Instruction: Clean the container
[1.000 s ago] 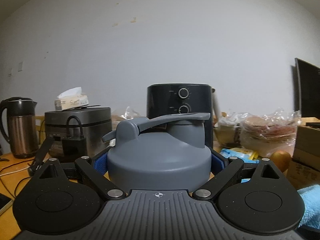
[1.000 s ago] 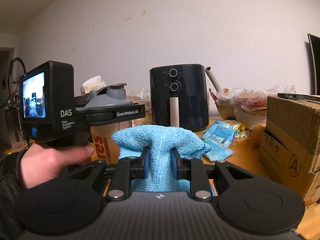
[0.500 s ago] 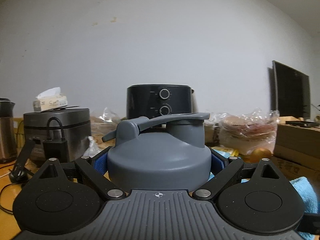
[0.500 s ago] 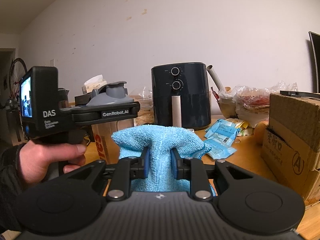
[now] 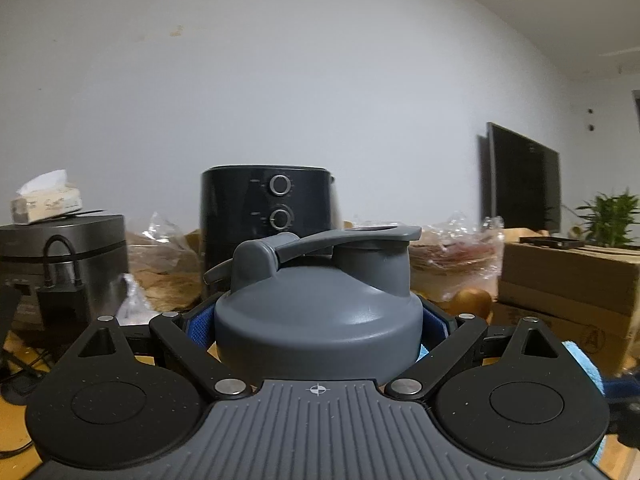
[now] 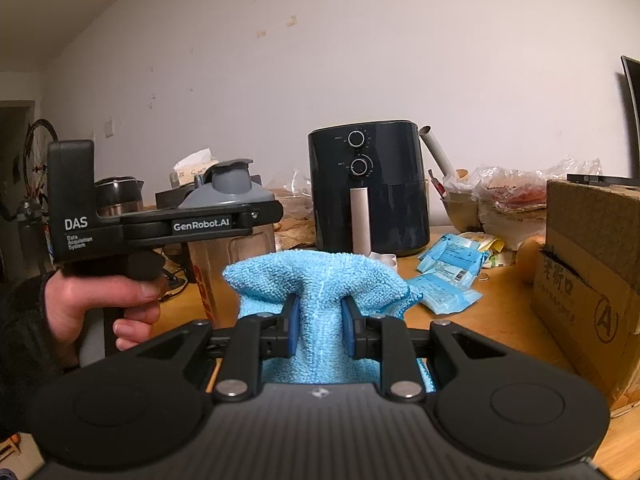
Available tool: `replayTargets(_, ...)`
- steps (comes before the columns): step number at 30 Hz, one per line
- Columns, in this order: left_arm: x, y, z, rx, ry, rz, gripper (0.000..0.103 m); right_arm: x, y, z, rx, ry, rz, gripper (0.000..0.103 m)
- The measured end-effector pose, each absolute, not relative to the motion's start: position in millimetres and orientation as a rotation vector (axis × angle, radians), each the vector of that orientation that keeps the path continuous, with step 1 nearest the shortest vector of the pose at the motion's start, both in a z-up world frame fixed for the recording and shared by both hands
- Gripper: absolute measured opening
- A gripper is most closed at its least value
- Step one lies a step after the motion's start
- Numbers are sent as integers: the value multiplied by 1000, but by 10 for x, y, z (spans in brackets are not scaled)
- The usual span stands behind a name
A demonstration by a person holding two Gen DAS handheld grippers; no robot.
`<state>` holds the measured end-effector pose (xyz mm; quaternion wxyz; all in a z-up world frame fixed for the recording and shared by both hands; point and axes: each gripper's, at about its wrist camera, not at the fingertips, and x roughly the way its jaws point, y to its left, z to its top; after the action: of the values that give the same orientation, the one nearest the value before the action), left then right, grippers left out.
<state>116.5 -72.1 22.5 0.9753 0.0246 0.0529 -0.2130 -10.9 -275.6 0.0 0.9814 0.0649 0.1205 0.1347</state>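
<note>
A container with a grey flip-top lid (image 5: 320, 300) sits between the blue pads of my left gripper (image 5: 318, 332), which is shut on it just below the lid. In the right wrist view the same container (image 6: 230, 248) shows a clear body with red lettering, held upright above the wooden table (image 6: 500, 320) by the left gripper (image 6: 256, 220). A hand (image 6: 92, 304) grips that tool's handle. My right gripper (image 6: 318, 312) is shut on a bunched light-blue cloth (image 6: 316, 276), a little to the right of the container and apart from it.
A black air fryer (image 6: 366, 196) stands at the back centre. Blue packets (image 6: 448, 276) lie right of it, before a cardboard box (image 6: 592, 280). A rice cooker (image 5: 60, 256) with a tissue box (image 5: 44, 200) is at the left; a monitor (image 5: 520, 184) and plant (image 5: 608, 216) at the right.
My left gripper has swung to the right with the container: the kettle has left its view and the monitor and plant have come in. The right gripper and cloth have kept still.
</note>
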Motion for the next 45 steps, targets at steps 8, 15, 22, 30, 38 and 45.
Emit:
replayTargets(8,1231,-595,232,56,116,-545,95,-122,-2721,-13,124,233,305,19)
replayTargets(15,1291,-485,225,62,123,-648,95,-117,-2707,-18,116,231,319,19)
replayTargets(22,1348,-380,213,67,127,-745,95,-129,-2682,-23,104,225,339,19)
replayTargets(30,1404,-314,199,69,122,-827,95,-137,-2668,-21,105,218,359,19)
replayTargets(38,1481,-247,192,67,116,-919,95,-163,-2644,-25,101,209,387,19)
replayTargets(45,1549,-190,164,57,109,-993,95,-166,-2603,-34,95,211,398,19)
